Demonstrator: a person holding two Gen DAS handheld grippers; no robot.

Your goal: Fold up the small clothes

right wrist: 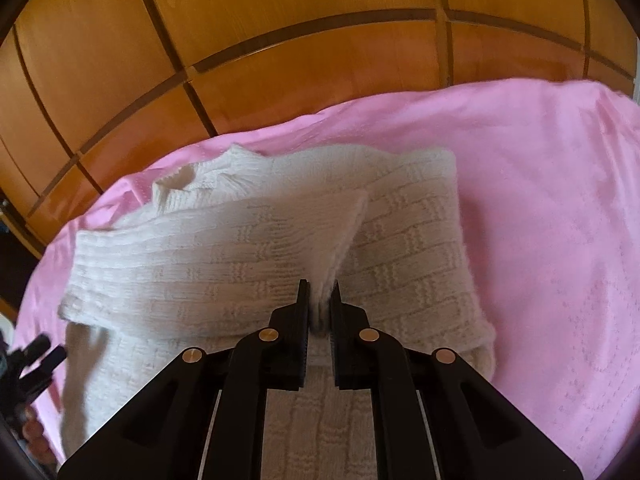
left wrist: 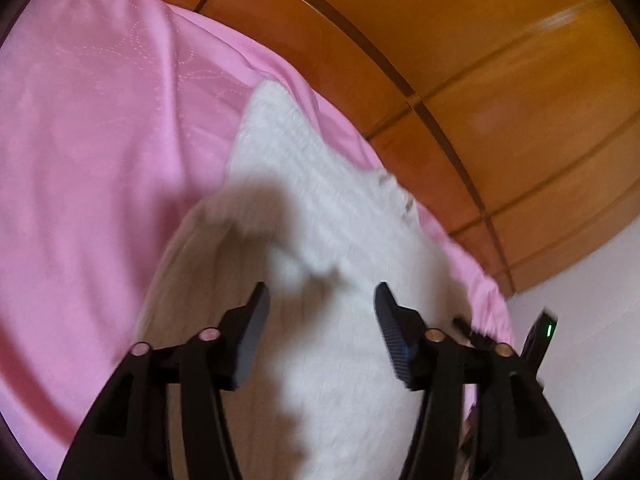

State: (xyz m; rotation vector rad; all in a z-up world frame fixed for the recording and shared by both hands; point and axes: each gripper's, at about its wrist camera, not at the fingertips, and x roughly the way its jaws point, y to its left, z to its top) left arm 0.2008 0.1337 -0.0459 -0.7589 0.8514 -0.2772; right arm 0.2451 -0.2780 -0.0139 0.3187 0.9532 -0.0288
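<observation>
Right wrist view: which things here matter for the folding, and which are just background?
Part of the job:
- white knit sweater
- right gripper, a fold of sweater between its fingers
- left gripper, open above the sweater

Just there:
- pink bedspread
- wooden wardrobe panels

Bed covered by a pink sheet point(right wrist: 540, 184) with faint stitched patterning, lightly creased, sunlit in places. Along its far edge: a wall of wooden panelling point(right wrist: 280, 12) in glossy orange-brown, divided into rectangular panels by dark grooves, with soft reflected highlights. Past the bed's corner in the left wrist view: a plain white surface point(left wrist: 592, 360), kind unclear.
</observation>
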